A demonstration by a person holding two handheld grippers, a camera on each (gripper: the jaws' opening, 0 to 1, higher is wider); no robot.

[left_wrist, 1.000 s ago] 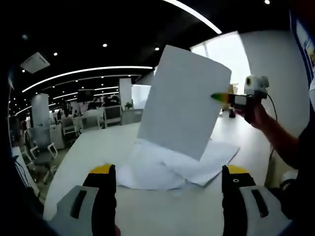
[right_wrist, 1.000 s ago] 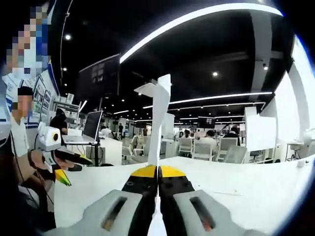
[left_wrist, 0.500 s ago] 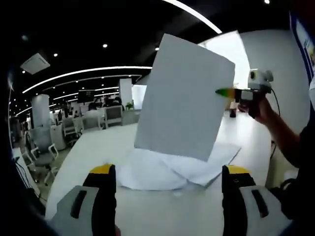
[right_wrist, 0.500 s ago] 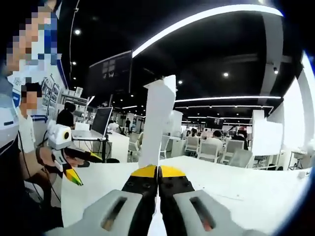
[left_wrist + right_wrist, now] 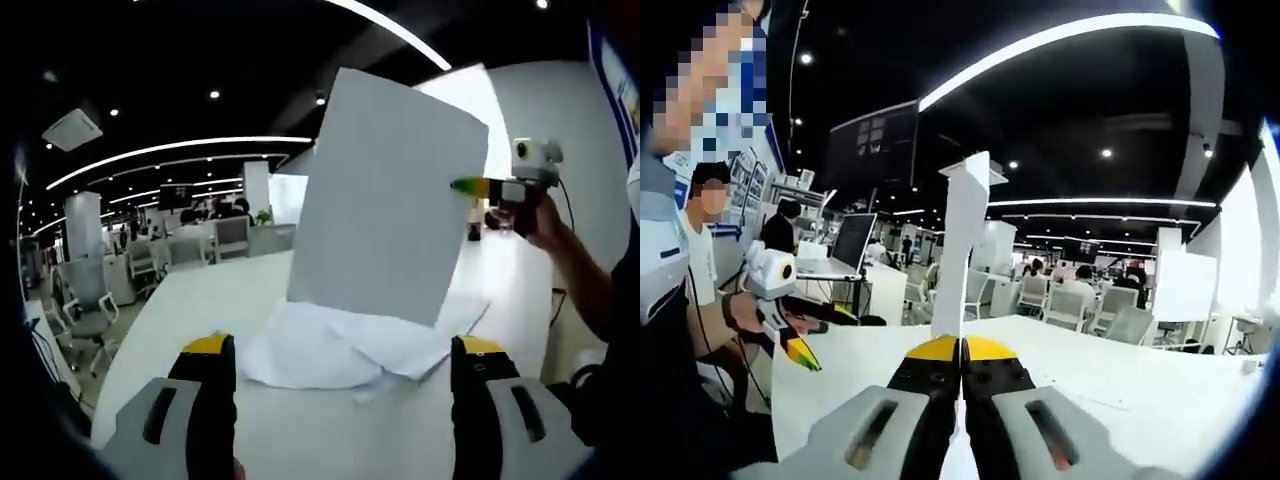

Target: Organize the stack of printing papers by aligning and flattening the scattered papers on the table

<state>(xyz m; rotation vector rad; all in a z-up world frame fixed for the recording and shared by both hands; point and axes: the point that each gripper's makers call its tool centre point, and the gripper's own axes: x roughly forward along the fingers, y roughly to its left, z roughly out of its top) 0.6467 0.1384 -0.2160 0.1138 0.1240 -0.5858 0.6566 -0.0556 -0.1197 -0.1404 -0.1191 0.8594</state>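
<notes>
the right gripper (image 5: 961, 350) has its jaws pressed together on the edge of a single sheet (image 5: 388, 195), holding it upright in the air above the messy paper pile (image 5: 345, 342) on the white table (image 5: 190, 300). the left gripper (image 5: 340, 372) hangs spread wide and empty, just short of the pile. the pinch is only at one edge, so the sheet could swing, buckle or slip free. lowered crooked, it could land askew and nudge the loose sheets further out of line.

Matt white paper sheet (image 5: 385, 195), smooth table (image 5: 190, 300)
</notes>
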